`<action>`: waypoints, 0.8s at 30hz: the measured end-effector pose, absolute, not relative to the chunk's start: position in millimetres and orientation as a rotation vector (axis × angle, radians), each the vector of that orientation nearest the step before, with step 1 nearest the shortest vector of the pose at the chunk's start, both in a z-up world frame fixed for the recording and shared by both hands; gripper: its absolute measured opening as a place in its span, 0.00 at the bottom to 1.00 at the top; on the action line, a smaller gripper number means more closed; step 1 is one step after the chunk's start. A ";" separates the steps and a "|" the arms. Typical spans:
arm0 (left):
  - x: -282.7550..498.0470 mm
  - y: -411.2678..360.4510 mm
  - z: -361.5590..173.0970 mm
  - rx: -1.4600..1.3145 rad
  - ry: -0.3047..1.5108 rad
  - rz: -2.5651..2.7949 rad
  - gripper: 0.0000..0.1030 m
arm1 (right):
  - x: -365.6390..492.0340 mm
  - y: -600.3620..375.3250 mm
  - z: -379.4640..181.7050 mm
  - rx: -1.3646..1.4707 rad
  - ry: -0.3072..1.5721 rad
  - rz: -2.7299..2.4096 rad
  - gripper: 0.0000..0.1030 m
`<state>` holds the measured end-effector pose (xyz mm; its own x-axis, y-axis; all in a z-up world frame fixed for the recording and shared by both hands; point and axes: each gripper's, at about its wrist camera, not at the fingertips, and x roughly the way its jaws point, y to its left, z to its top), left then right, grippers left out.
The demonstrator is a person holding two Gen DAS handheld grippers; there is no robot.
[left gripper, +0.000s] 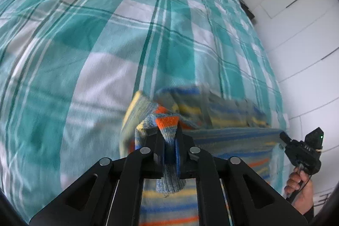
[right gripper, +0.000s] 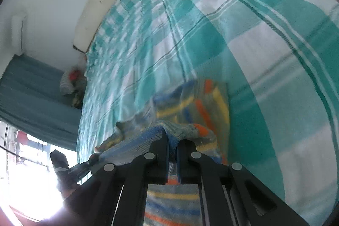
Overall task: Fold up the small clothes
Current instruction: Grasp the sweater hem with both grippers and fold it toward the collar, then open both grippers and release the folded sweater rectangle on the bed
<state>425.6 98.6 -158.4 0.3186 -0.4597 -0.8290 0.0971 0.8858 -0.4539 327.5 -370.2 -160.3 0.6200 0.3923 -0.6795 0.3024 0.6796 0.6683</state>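
Note:
A small striped knit garment (left gripper: 222, 113), blue, yellow, orange and grey, is held up above the bed between both grippers. My left gripper (left gripper: 168, 137) is shut on one bunched corner of it. My right gripper (right gripper: 172, 141) is shut on the other corner; the garment (right gripper: 190, 107) hangs forward and down onto the bedspread. A taut striped edge runs between the two grippers. The right gripper also shows at the right edge of the left wrist view (left gripper: 282, 137), and the left gripper at the lower left of the right wrist view (right gripper: 95, 157).
A teal and white plaid bedspread (left gripper: 106, 35) covers the bed (right gripper: 233, 24). White cupboard fronts (left gripper: 307, 24) stand beside the bed. A pale pillow (right gripper: 101, 3) lies at the head. A teal curtain (right gripper: 31, 94) and bright window (right gripper: 31, 179) are at the left.

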 end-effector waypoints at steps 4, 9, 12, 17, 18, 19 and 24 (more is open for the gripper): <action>448.4 106.5 -168.8 -0.461 1.207 -0.359 0.42 | 350.7 -378.1 -177.1 0.856 0.897 0.043 0.11; 443.8 137.4 -133.3 -0.515 1.049 -0.255 0.85 | 352.9 -390.1 -170.2 0.865 0.788 -0.017 0.41; 428.0 147.2 -119.3 -0.508 1.015 -0.260 0.85 | 346.1 -394.6 -153.1 0.827 0.750 -0.043 0.42; 356.6 111.2 -113.7 -0.260 1.003 -0.367 0.88 | 315.3 -359.0 -120.2 0.601 0.792 0.033 0.42; 327.8 96.0 -122.6 -0.163 1.004 -0.402 0.90 | 306.4 -348.6 -118.1 0.552 0.804 0.056 0.43; 312.6 86.7 -129.5 -0.107 1.006 -0.412 0.91 | 290.6 -329.5 -116.9 0.474 0.826 0.094 0.43; 248.8 65.1 -207.5 0.097 1.120 -0.350 0.88 | 230.9 -273.5 -167.9 0.297 0.969 0.154 0.44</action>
<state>248.8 65.1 -207.5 0.3870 -0.2263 -0.8939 0.3230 0.9413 -0.0985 230.9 -273.5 -167.9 0.5594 0.2605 -0.7869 0.0029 0.9487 0.3161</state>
